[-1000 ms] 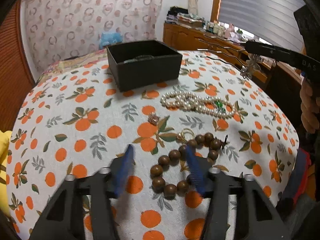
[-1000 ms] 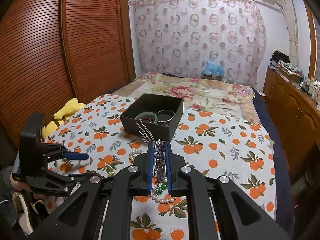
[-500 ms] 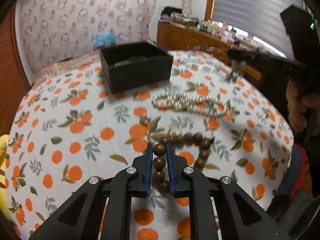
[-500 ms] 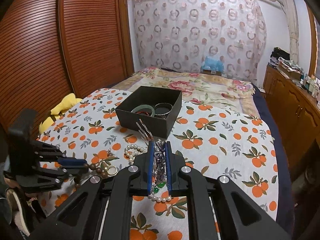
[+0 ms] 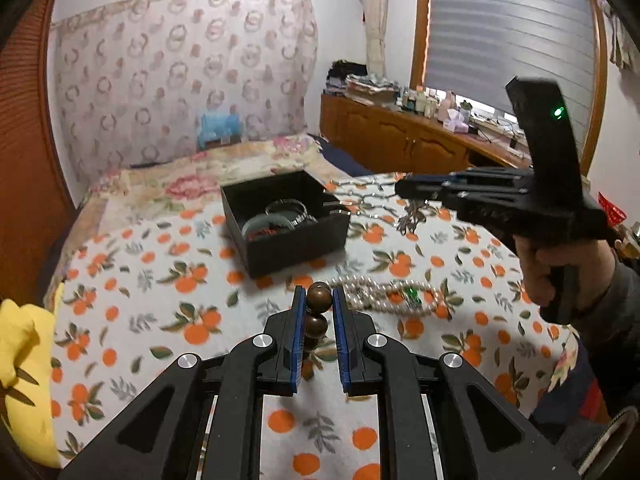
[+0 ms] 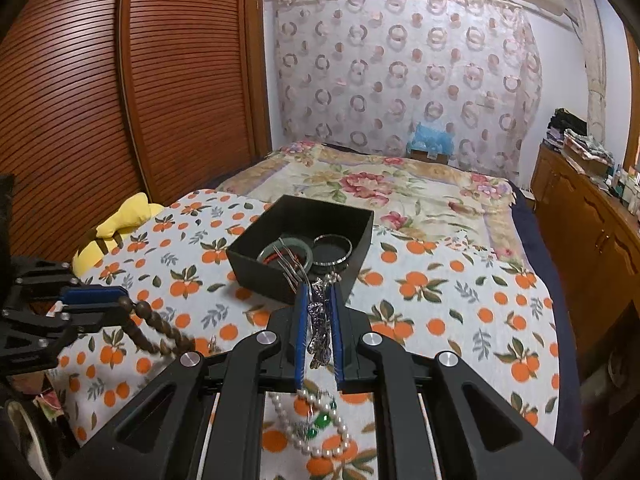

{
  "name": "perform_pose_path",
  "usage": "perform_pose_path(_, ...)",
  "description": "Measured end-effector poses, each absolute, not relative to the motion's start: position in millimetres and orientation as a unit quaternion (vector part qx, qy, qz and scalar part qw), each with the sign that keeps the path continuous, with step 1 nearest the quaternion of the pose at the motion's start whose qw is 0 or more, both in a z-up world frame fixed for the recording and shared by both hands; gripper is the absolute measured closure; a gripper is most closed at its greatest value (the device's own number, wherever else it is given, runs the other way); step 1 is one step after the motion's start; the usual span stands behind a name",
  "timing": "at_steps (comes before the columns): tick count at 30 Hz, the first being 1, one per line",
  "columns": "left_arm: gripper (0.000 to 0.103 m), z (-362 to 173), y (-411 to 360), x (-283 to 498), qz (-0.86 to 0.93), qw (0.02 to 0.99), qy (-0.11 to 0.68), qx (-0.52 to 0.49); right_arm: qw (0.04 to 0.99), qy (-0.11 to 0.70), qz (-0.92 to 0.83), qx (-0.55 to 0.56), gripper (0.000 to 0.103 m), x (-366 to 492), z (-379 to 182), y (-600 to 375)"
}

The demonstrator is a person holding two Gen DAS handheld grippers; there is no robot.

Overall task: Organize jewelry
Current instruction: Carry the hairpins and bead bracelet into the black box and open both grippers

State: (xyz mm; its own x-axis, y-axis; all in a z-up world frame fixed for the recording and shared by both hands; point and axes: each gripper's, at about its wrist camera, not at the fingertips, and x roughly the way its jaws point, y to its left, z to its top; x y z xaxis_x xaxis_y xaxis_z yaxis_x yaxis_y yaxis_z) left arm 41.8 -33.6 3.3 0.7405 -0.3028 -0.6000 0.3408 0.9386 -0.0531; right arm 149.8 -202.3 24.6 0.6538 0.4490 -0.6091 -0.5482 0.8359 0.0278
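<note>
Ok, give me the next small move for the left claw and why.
Probably carry it forward over the black box: the left claw is shut on the wooden bead bracelet, already lifted off the orange-print cloth.

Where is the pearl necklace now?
The pearl necklace lies on the orange-print cloth, in front of the black box and just right of the left gripper.

Glossy wooden beads (image 5: 319, 298), matt black box (image 5: 296, 246)
</note>
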Motion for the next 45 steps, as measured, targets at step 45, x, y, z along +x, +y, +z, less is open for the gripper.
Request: perform_pose_path(45, 0.091, 51, -29, 146, -0.100, 0.952, 0.281, 0.064, 0.886, 0.363, 0.285, -0.040, 0.083, 238, -2, -201)
